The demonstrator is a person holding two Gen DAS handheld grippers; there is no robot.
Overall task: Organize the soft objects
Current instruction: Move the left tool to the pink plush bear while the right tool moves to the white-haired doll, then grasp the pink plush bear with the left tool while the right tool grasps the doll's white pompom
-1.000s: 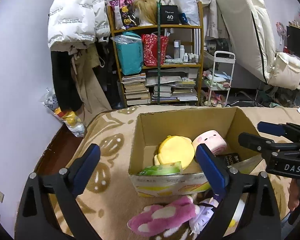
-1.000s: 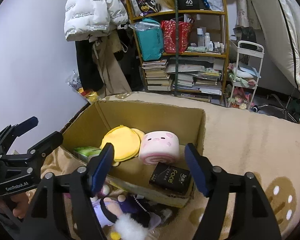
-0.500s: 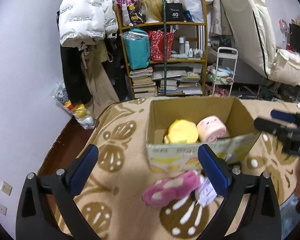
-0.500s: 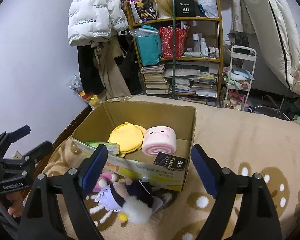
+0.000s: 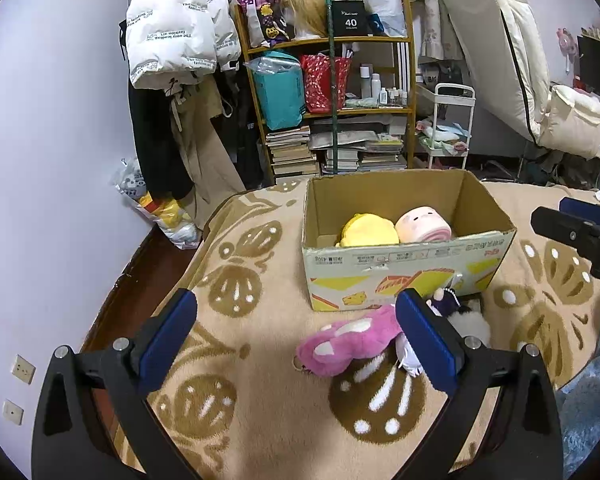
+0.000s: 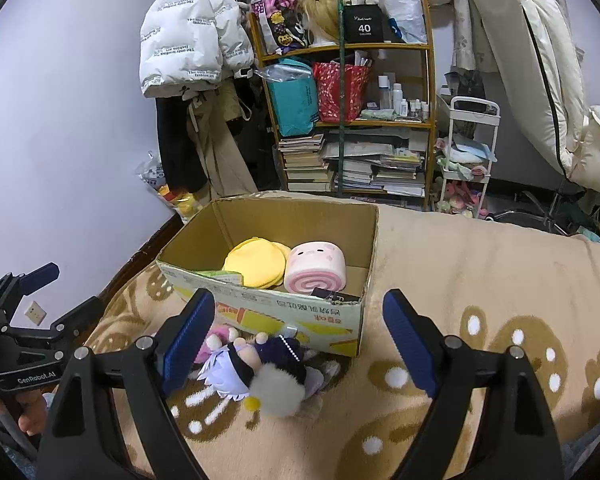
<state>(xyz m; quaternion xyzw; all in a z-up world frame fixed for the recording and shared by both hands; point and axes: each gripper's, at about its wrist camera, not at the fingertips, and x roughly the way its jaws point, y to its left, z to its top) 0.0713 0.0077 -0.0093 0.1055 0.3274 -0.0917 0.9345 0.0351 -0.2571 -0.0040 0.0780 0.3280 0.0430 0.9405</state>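
An open cardboard box [image 5: 408, 276] stands on a beige patterned blanket [image 5: 260, 400]. Inside it lie a yellow plush [image 5: 368, 232], a pink roll plush [image 5: 424, 226], a green pack [image 6: 220, 276] and a black box [image 6: 332, 295]. In front of the cardboard box [image 6: 284, 312] lie a pink paw plush [image 5: 348, 340] and a purple doll [image 6: 252, 364] with a fluffy pompom. My left gripper [image 5: 294, 308] hangs open above the blanket, its right finger just over the paw plush. My right gripper [image 6: 298, 304] is open above the doll, holding nothing.
Behind the box stand a wooden shelf [image 5: 336, 120] with books and bags, a hanging white jacket [image 5: 172, 28], a white cart [image 5: 448, 128] and a leaning mattress [image 5: 496, 52]. The blanket ends at the left, where a dark floor [image 5: 140, 276] and a plastic bag [image 5: 160, 212] lie.
Both grippers have drawn back from the box, so it looks farther off and the plush toys in front of it show fully. The right jaws stand slightly wider.
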